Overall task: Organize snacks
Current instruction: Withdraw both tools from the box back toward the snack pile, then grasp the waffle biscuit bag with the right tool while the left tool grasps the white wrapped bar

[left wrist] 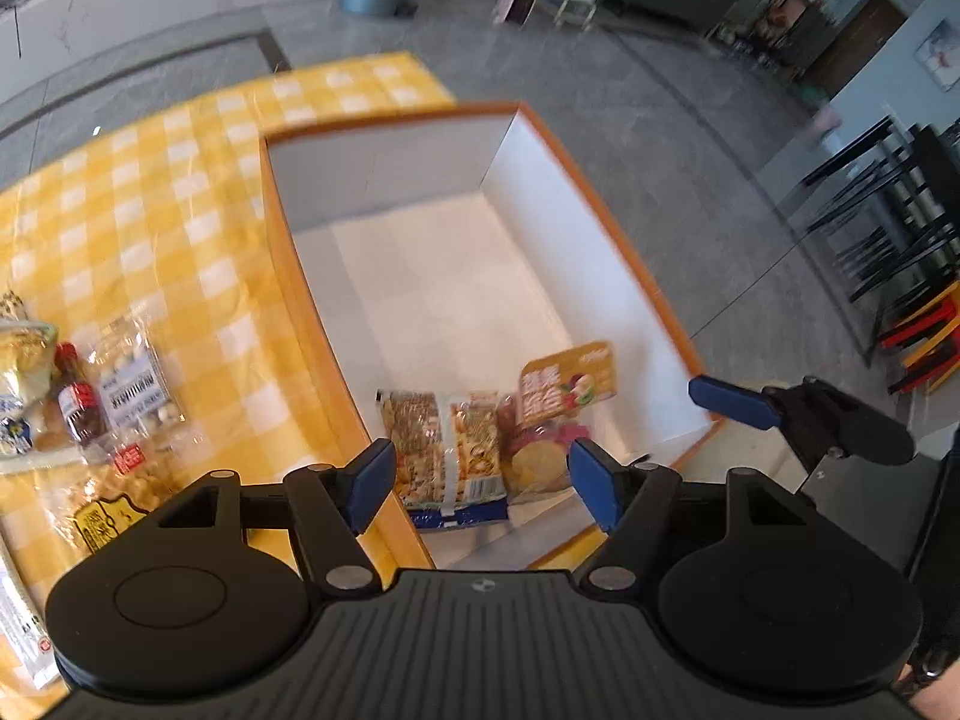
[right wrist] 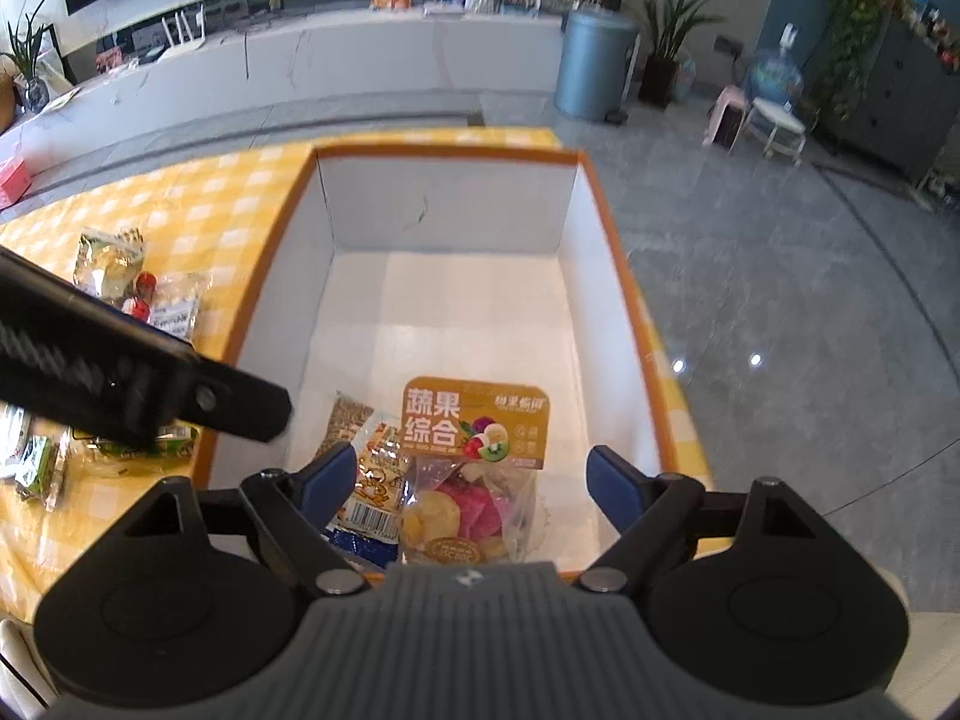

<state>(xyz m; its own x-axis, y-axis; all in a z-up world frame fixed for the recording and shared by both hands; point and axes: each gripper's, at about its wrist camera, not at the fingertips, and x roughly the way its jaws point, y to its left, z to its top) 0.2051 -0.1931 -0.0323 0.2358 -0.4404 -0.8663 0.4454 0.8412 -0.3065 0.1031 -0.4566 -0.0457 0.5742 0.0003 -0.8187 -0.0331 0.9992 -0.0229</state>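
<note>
An orange-rimmed white box (left wrist: 312,330) (right wrist: 444,151) stands on the yellow checked tablecloth (left wrist: 150,210). At its near end lie two bags. One is a clear bag of mixed nuts (left wrist: 447,450) (right wrist: 375,480). The other is a bag of fruit and vegetable chips with an orange label (left wrist: 564,396) (right wrist: 474,426). My left gripper (left wrist: 480,480) hangs open above the nut bag, its pads touching nothing. My right gripper (right wrist: 471,483) is open above the chips bag, also holding nothing. One blue finger of the right gripper (left wrist: 735,402) shows at the box's right corner.
Several loose snacks lie on the cloth left of the box: a clear labelled bag (left wrist: 135,384), a small red-capped bottle (left wrist: 78,402), a green packet (right wrist: 111,261). The far half of the box holds nothing. Grey floor, a blue bin (right wrist: 594,66) and chairs (left wrist: 888,228) lie beyond.
</note>
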